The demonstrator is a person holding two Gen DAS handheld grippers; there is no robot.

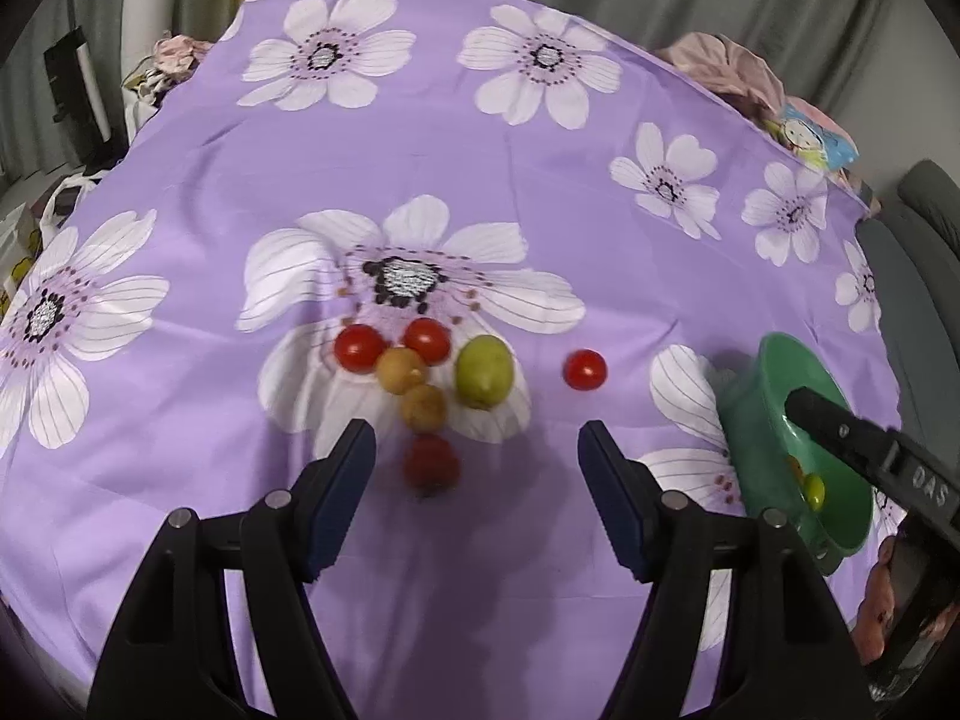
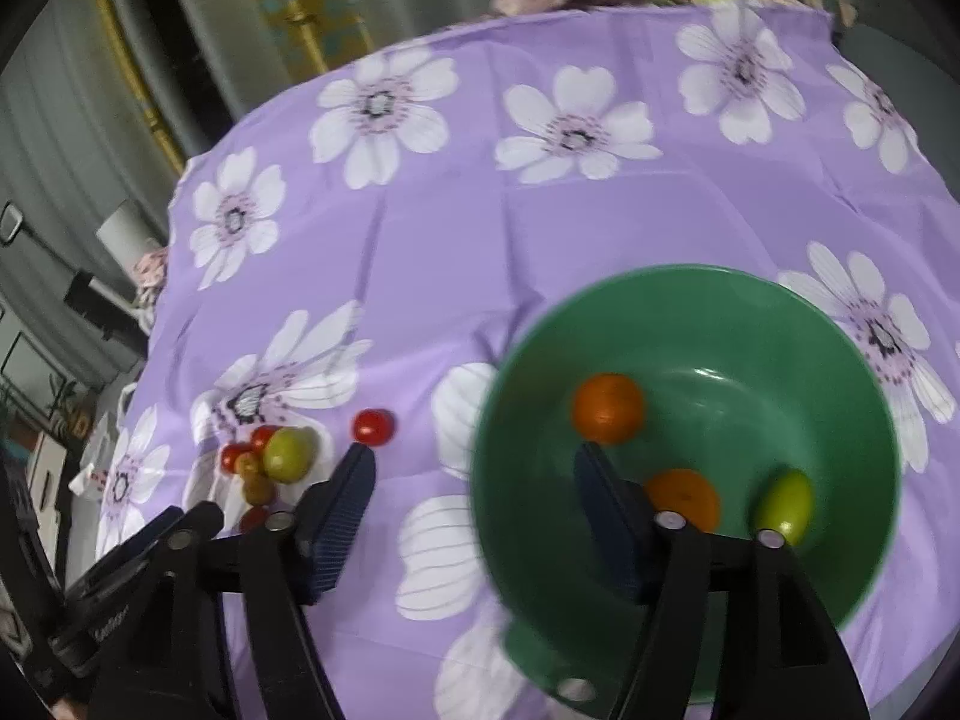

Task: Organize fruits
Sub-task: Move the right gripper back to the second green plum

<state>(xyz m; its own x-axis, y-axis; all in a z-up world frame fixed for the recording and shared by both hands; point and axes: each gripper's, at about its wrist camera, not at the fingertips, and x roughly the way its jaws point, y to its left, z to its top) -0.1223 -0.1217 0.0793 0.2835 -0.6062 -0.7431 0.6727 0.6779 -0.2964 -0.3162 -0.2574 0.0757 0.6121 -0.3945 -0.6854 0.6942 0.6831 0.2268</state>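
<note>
On the purple flowered cloth [image 1: 420,138] lies a cluster of fruit: two red tomatoes [image 1: 359,348], two brown fruits [image 1: 401,369], a green fruit [image 1: 483,371] and a blurred red fruit [image 1: 431,461]. A lone tomato [image 1: 584,369] lies to their right. My left gripper [image 1: 475,438] hangs open just before the cluster, with the blurred red fruit inside its left finger, untouched. The green bowl [image 2: 780,360] holds two orange fruits [image 2: 607,408] and a green fruit [image 2: 786,507]. My right gripper [image 2: 473,462] is open astride the bowl's left rim, holding nothing.
Crumpled pink cloth [image 1: 726,69] and a colourful packet [image 1: 810,138] lie at the table's far right edge. A grey seat [image 1: 918,252] stands to the right of the table. Curtains hang behind. One finger [image 1: 840,432] of the right gripper reaches over the bowl [image 1: 768,408].
</note>
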